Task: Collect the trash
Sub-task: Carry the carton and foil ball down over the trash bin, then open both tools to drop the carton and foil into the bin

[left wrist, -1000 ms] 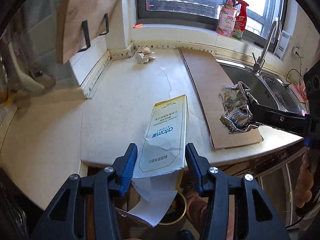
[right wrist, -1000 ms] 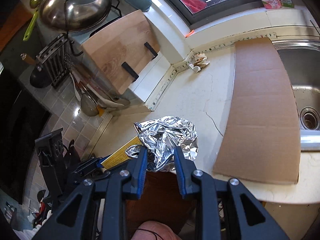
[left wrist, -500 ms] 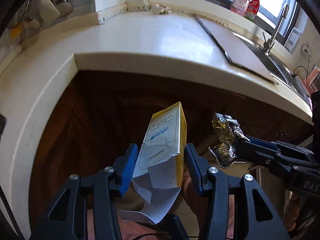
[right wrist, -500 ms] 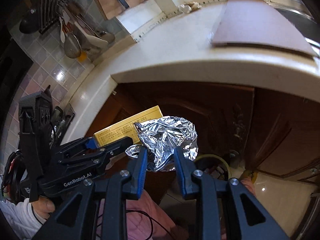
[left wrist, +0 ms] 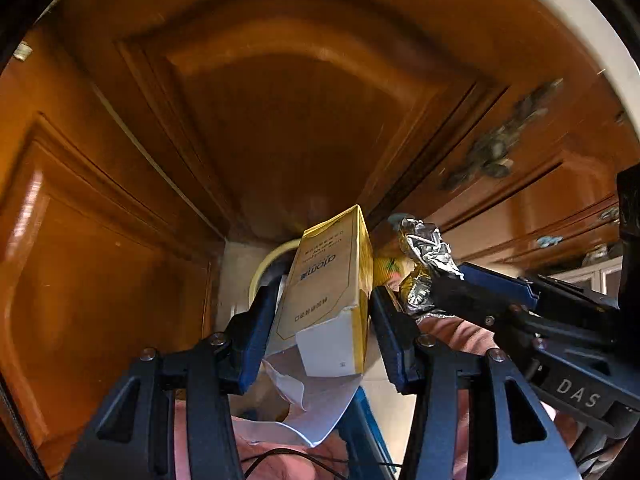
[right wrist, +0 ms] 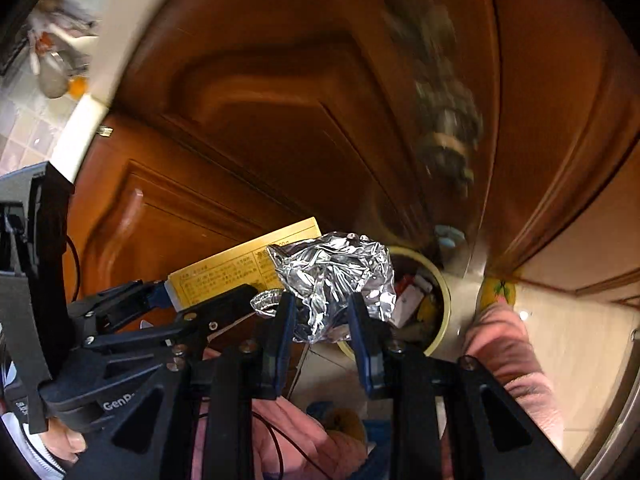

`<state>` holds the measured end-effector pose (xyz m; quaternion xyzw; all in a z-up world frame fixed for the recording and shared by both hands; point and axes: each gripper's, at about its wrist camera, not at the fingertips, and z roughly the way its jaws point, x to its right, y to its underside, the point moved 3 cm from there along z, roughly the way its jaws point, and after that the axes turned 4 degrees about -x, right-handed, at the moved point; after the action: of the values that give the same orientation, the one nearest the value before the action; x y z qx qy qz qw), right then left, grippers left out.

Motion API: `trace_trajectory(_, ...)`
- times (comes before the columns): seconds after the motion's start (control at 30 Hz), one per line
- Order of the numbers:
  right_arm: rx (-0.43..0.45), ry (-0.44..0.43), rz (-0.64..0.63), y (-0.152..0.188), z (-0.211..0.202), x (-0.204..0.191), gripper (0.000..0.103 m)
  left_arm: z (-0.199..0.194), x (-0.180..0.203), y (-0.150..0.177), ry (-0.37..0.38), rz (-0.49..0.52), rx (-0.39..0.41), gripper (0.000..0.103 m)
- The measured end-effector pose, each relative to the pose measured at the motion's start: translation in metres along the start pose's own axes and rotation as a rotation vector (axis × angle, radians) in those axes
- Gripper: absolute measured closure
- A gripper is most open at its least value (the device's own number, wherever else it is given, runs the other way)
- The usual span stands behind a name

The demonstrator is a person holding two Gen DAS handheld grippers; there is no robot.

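Observation:
My left gripper [left wrist: 324, 300] is shut on a yellow and white carton [left wrist: 326, 276] with a torn white flap hanging below it. My right gripper [right wrist: 322, 306] is shut on a crumpled ball of silver foil [right wrist: 332, 276]. Both point steeply down in front of the wooden cabinet doors. A round yellow-rimmed bin [right wrist: 438, 292] with scraps inside stands on the floor just beyond the foil; in the left wrist view its rim [left wrist: 266, 262] shows behind the carton. The left gripper with the carton [right wrist: 240, 264] is at the left in the right wrist view, and the foil [left wrist: 424, 264] with the right gripper [left wrist: 460, 284] sits beside the carton.
Brown wooden cabinet doors [left wrist: 280, 112] fill the background, with the pale countertop edge [right wrist: 92, 120] above. Pink-clad legs [right wrist: 504, 344] of the person stand next to the bin on a light tiled floor [right wrist: 592, 344].
Both grippers have dropped from countertop height to below the counter edge, tipping further down, each keeping its grip. The bin has come into view beneath them.

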<state>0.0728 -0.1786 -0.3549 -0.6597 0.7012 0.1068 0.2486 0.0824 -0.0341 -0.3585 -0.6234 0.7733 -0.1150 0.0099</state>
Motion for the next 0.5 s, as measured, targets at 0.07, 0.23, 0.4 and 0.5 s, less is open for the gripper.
trace_trajectory(0.07,-0.023,-0.006,0.025,0.001,0.014,0.010,0.076,0.014,-0.003,-0.001,0.008,-0.004,-0.026,0.055)
trace_trajectory(0.23,-0.082,-0.005,0.079,-0.001,0.047,0.026,0.076,0.042,-0.014,-0.004,0.034,-0.045,-0.075,0.054)
trace_trajectory(0.4,-0.123,0.013,0.088,-0.005,0.067,0.030,0.074,0.056,-0.023,-0.004,0.063,-0.063,-0.111,0.050)
trace_trajectory(0.5,-0.138,0.011,0.106,-0.009,0.075,0.029,0.073,0.059,-0.029,-0.008,0.074,-0.074,-0.129,0.046)
